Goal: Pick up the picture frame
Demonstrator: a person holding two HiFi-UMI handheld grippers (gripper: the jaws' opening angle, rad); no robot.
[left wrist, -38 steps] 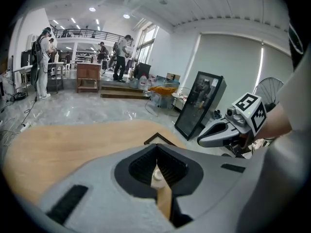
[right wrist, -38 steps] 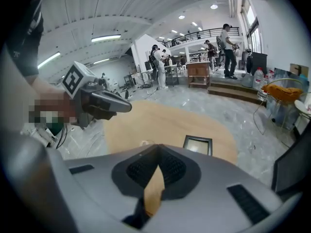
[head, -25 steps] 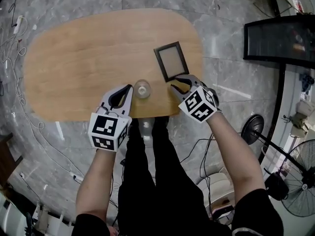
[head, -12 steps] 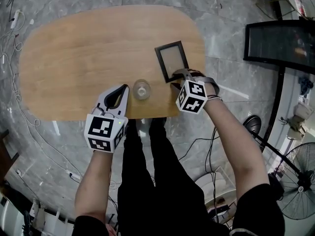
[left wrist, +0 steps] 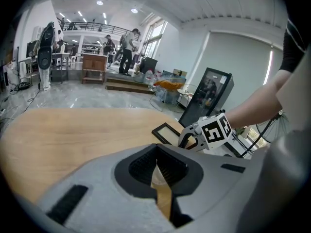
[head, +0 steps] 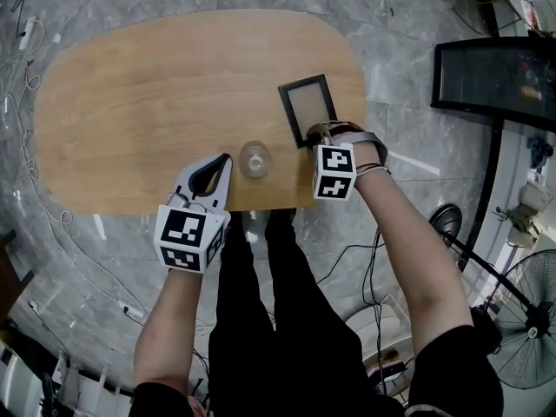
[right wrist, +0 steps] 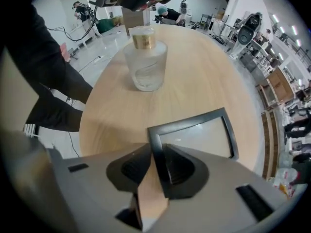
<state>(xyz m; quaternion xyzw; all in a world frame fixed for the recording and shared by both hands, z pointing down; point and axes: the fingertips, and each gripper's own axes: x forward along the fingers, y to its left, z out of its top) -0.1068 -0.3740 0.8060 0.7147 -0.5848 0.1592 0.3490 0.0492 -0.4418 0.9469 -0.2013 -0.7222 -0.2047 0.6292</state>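
The black picture frame (head: 308,109) with a pale panel lies flat on the right part of the oval wooden table (head: 156,102). My right gripper (head: 311,137) points straight down at the frame's near edge. In the right gripper view its jaws (right wrist: 156,145) are closing on the frame's (right wrist: 194,135) dark border, one pad on each side and touching it. My left gripper (head: 228,158) hovers over the table's near edge, jaws together with nothing in them (left wrist: 156,147). From there the frame (left wrist: 167,132) and the right gripper (left wrist: 192,140) show ahead.
A clear glass bottle with a gold cap (head: 254,159) (right wrist: 146,64) stands on the table between the two grippers, left of the frame. A black screen (head: 495,76) leans on the floor at right, a fan (head: 534,337) is lower right, and cables run along the floor at left.
My right gripper has rolled, dropped onto the frame's near edge and brought its jaws in around the border. The left gripper has barely moved.
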